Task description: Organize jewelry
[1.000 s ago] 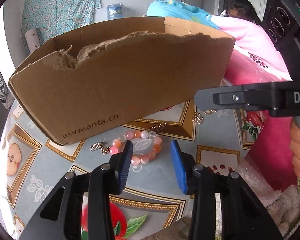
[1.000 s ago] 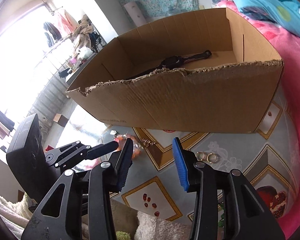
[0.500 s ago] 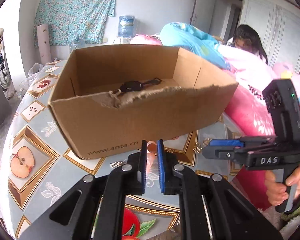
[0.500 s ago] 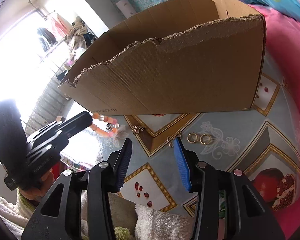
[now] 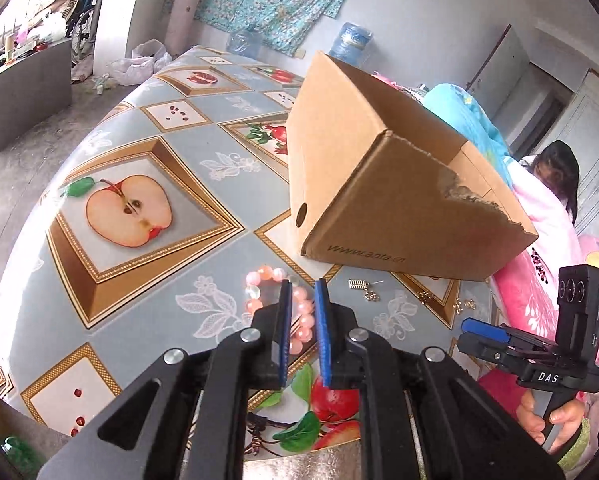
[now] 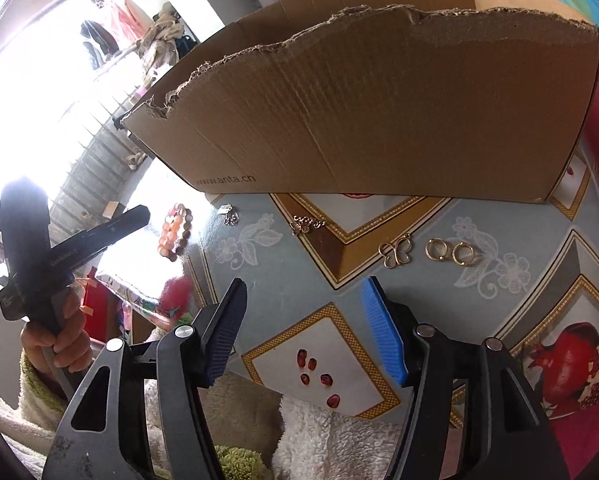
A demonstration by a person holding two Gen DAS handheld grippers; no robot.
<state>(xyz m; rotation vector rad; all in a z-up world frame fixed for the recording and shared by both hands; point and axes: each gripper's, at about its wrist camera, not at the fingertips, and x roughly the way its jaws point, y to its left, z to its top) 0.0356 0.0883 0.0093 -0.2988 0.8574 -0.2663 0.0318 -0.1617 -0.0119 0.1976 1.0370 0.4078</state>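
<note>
left view / left claw (image 5: 301, 284): jaws nearly together and just opening; pink beads are seen in the narrow gap. Whether the pads press on them cannot be told.
left view / bead bracelet (image 5: 253, 279): located in front of the cardboard box (image 5: 399, 208), off its near corner, low over or on the table (image 5: 159, 272). Part of the loop is hidden behind one finger.
left view / small earrings (image 5: 361, 285): laid on the table just in front of the box's printed wall.
left view / box: open top, torn rim; inside not visible from here.
right view / right claw (image 6: 304, 284): jaws well apart and opening, nothing between them; held above the table, in front of the box.
right view / two gold hoops (image 6: 435, 249): side by side in front of the box's long wall, beyond the blue pad.
right view / butterfly clasp (image 6: 397, 252): just beside the hoops, toward the box's middle.
right view / chain piece (image 6: 307, 224): closer to the box wall.
right view / bracelet: seen off the box's left corner, by the left claw's tip.
handling / bracelet: judged light, floppy loop, hard smooth beads; likely to roll out of the pads. Best pinched across the strand between two beads.
handling / hoops: judged tiny, stiff, flat on the table; best taken across the rim from steeply above.
risk: small pieces may be flicked off the table.
</note>
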